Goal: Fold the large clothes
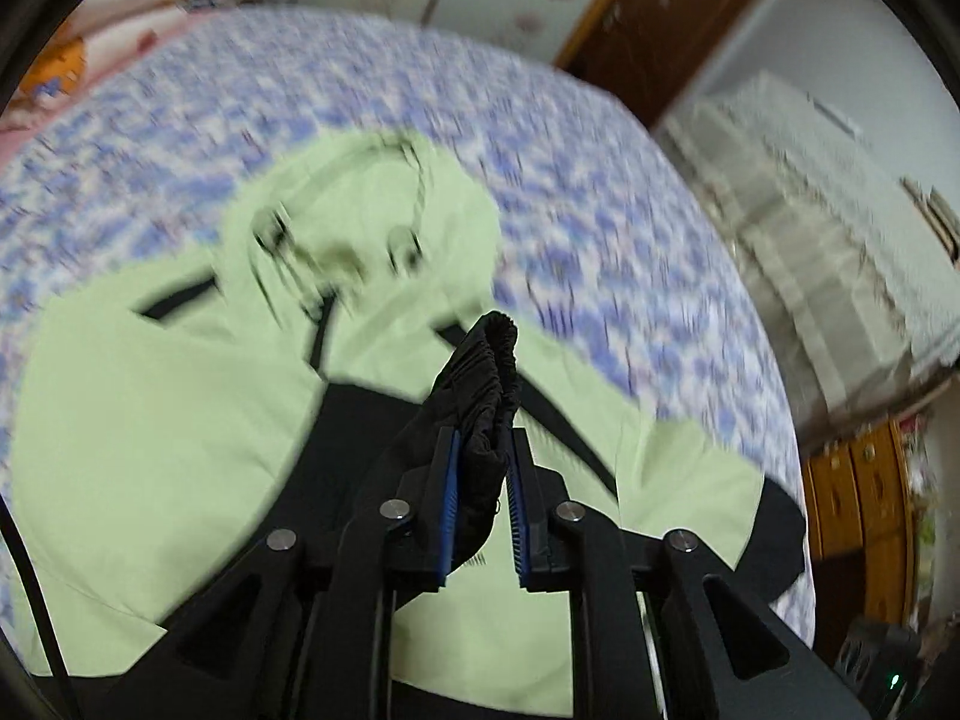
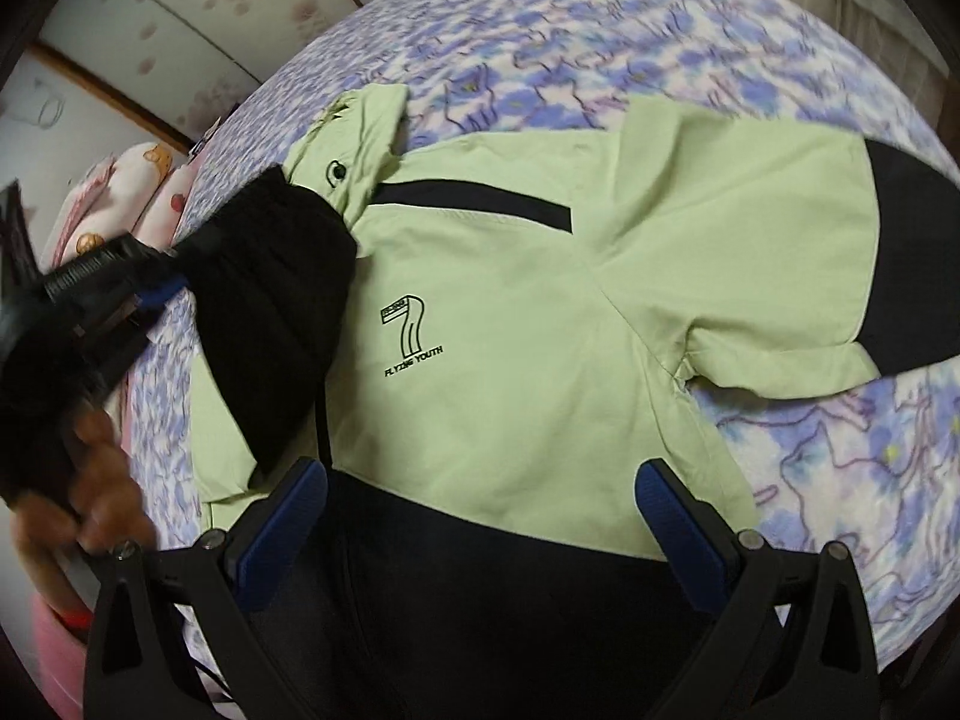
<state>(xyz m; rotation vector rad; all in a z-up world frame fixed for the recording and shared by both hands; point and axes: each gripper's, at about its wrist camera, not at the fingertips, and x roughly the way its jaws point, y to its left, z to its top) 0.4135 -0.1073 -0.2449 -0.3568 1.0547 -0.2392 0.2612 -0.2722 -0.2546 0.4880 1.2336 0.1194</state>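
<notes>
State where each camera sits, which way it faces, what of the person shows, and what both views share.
Left wrist: on the left tool, looking steeply down at the jacket's hood; its fingers pinch the black cuff.
Right wrist: on the open right tool, looking down at the jacket chest; a hand shows.
Shared: green jacket, floral bedspread.

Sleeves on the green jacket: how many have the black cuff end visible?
2. One black cuff is gathered between the pads of the left gripper, lifted over the jacket. The other cuff lies flat on the bedspread, far from the open right gripper.
</notes>
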